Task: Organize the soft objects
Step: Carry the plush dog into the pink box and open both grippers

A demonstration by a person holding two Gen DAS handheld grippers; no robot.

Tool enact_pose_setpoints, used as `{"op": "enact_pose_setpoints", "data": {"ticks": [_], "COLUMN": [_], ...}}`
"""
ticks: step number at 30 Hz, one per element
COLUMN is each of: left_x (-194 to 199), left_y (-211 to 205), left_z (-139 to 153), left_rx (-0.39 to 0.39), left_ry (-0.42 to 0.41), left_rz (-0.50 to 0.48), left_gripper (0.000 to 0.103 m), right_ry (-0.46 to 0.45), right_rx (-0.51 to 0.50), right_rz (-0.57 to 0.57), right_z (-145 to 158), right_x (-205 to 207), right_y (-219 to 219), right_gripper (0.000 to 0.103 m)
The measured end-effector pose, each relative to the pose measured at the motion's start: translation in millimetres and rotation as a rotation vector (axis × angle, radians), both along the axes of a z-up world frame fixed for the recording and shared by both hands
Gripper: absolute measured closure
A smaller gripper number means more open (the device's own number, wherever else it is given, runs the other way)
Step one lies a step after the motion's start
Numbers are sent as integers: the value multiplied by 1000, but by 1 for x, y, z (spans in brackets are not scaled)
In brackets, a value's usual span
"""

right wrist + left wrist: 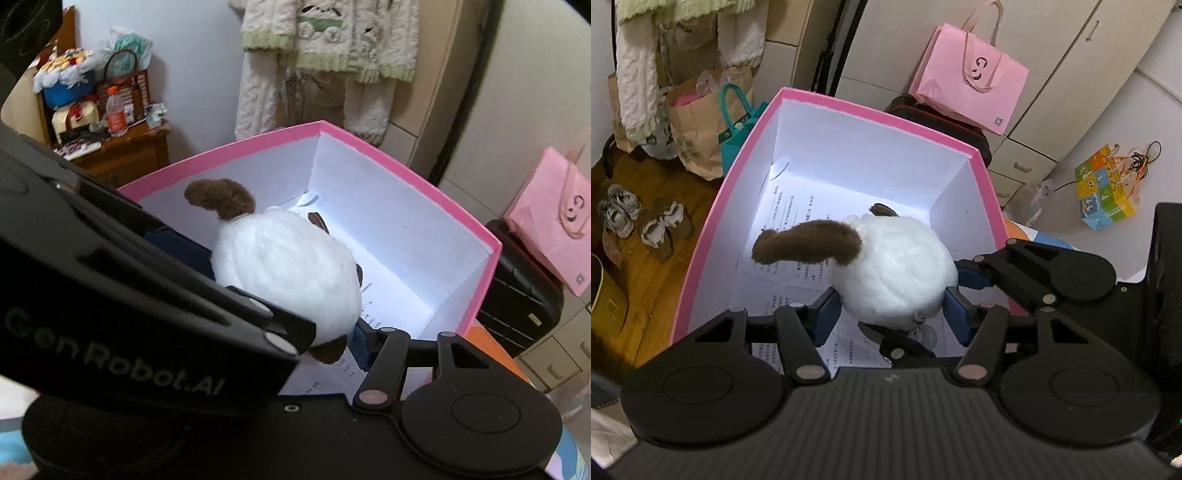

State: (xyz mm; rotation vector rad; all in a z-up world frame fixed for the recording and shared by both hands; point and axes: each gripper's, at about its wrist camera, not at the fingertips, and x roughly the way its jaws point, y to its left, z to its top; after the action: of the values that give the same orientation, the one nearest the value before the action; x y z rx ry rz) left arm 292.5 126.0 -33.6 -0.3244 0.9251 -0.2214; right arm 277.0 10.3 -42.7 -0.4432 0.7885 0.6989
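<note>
Over the open pink box (698, 254), we hold a white plush toy (894, 266) with a brown tail between two claws — the left claw (892, 306) clamped on its lower flanks, blue pads pressed into the fur on either side. Our right claw (964, 273) comes in from the box's right edge; one of its pads touches the plush, while the other finger is hidden behind the toy and the left tool, so we cannot tell whether that grip is truly closed. From the right wrist view the plush (284, 269) hangs above the box's near end, inside the line of the pink rim (491, 258), apparently not yet resting on the printed sheets (798, 206) that line the floor of the box.

We judge the job well under way for this one toy — carried to the container, release still to come. No other soft toys lie inside the box so far.
</note>
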Motion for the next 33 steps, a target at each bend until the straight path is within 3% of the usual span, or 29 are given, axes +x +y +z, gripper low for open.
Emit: {"op": "enact_pose_setpoints", "data": {"ticks": [3, 7, 26, 33], "left_x": [0, -4, -64, -92], "left_y": [2, 1, -5, -15], "left_z": [-2, 5, 52, 71], "left_rx": [-2, 59, 182, 178], "left_ry": [8, -24, -171, -216], "left_rz": [6, 19, -40, -89], "left_gripper": [44, 41, 35, 33], "right_ry": [5, 0, -59, -76], "right_rx": [-31, -30, 58, 100], "right_rz": [30, 42, 51, 22], "right_z": [1, 5, 40, 58], "right_x": [2, 1, -40, -62], "right_y": [4, 4, -17, -43], "right_gripper": [38, 25, 25, 25]}}
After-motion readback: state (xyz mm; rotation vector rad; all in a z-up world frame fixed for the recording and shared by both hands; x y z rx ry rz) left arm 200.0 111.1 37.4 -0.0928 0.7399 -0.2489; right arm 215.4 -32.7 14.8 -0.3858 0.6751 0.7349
